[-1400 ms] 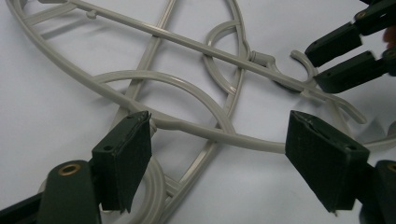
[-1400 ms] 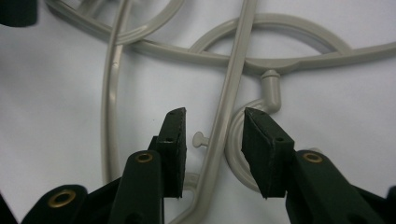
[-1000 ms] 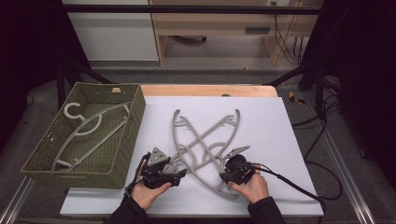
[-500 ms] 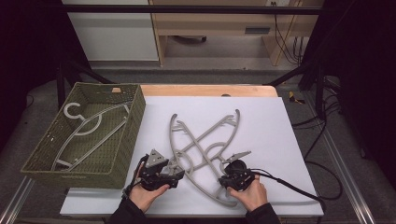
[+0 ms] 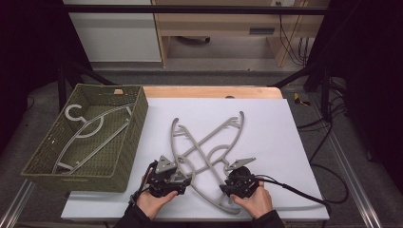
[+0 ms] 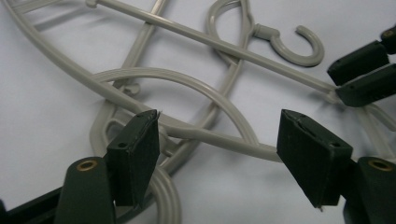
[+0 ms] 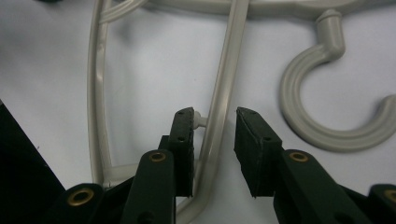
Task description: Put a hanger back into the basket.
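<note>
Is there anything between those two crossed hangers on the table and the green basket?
Nothing visible: bare white table lies between the hangers and the basket, which already holds one hanger.

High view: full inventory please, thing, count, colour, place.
hangers: two, grey, crossed on the sheet, centre
basket hanger: one, grey, inside the basket
basket: one, olive green, table's left side
sheet: one, white, covering the table
table: one, wooden, far edge showing
cabinet: one, white, behind the table
left tool: one, black, open around a hanger bar
right tool: one, black, jaws either side of a hanger bar, just opened, gap visible
</note>
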Demonstrator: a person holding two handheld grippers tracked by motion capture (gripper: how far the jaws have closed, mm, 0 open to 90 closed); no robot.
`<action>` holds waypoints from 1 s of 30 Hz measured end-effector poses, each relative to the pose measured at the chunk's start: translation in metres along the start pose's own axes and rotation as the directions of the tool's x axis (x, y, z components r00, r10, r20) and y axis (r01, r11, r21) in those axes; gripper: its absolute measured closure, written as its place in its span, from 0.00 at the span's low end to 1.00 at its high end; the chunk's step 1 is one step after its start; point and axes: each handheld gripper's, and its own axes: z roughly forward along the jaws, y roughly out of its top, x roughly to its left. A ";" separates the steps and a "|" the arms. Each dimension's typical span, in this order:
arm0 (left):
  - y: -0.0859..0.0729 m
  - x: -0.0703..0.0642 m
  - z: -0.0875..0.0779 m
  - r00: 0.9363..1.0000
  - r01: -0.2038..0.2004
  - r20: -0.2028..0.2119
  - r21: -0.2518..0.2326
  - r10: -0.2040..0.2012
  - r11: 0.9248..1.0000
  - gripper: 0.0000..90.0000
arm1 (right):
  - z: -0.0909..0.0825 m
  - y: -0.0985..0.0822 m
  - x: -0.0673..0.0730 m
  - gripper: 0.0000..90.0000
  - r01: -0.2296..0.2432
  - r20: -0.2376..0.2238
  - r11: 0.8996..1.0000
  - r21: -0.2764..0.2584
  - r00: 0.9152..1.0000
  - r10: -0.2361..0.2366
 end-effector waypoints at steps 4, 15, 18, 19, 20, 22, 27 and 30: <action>-0.003 -0.011 0.001 1.000 -0.008 0.011 0.033 0.007 0.999 0.35 | -0.004 0.002 -0.004 0.76 0.007 0.013 0.999 -0.032 1.000 -0.007; -0.009 -0.023 0.018 1.000 0.002 -0.004 0.094 -0.002 0.996 0.33 | -0.011 0.000 -0.013 0.70 0.047 0.009 0.996 -0.078 0.999 -0.047; -0.006 -0.020 0.009 1.000 -0.003 0.001 0.071 0.003 0.997 0.33 | -0.005 0.000 -0.012 0.71 0.045 0.003 0.997 -0.058 0.999 -0.044; -0.004 -0.018 0.004 1.000 -0.006 -0.001 0.051 0.006 0.999 0.33 | -0.004 0.001 -0.012 0.71 0.038 0.003 0.998 -0.054 0.999 -0.038; -0.001 -0.015 -0.002 1.000 -0.021 -0.008 0.042 0.022 0.999 0.33 | -0.004 0.001 -0.011 0.71 0.033 -0.003 0.998 -0.056 0.999 -0.033; 0.005 -0.006 -0.013 0.999 -0.036 -0.031 0.020 0.036 0.999 0.31 | -0.005 0.002 -0.012 0.70 0.040 -0.012 0.997 -0.067 0.999 -0.041; 0.010 0.018 -0.029 0.995 -0.057 -0.080 0.040 0.060 0.998 0.27 | -0.007 0.011 -0.014 0.68 0.067 -0.004 0.994 -0.081 0.998 -0.067; 0.003 0.022 -0.029 0.993 -0.083 -0.081 0.096 0.091 0.992 0.26 | -0.005 0.017 -0.012 0.68 0.073 -0.007 0.995 -0.070 0.997 -0.073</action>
